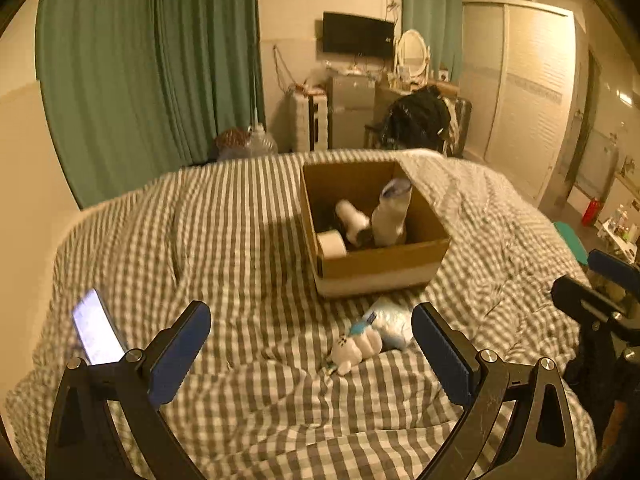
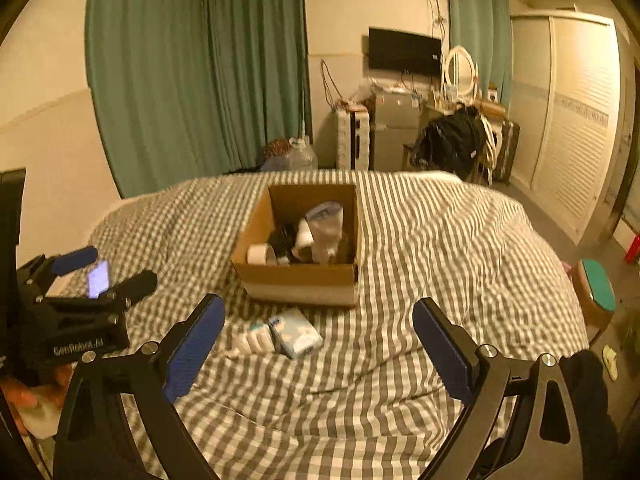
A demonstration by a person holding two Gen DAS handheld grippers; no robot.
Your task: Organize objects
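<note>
An open cardboard box [image 1: 380, 268] [image 2: 300, 276] stands mid-bed on the grey checked cover. It holds a white roll [image 1: 332, 244], white bottles and a dark item. In front of it lie a small white plush toy [image 1: 354, 350] [image 2: 256, 340] and a pale blue tissue pack [image 1: 390, 320] [image 2: 298, 336], side by side. My left gripper [image 1: 312, 344] is open, and the toy and pack lie ahead between its fingers, untouched. The right gripper [image 2: 320, 344] is open and empty, with the pack ahead near its left finger [image 2: 196, 348]. A lit phone [image 1: 96, 332] [image 2: 99, 278] lies on the cover at the left.
The left gripper [image 2: 125, 266], held by a hand, shows at the left of the right wrist view. A stool with a teal seat [image 2: 596, 292] stands off the bed's right side. Green curtains, a wall TV, a draped chair and a wardrobe lie beyond the bed.
</note>
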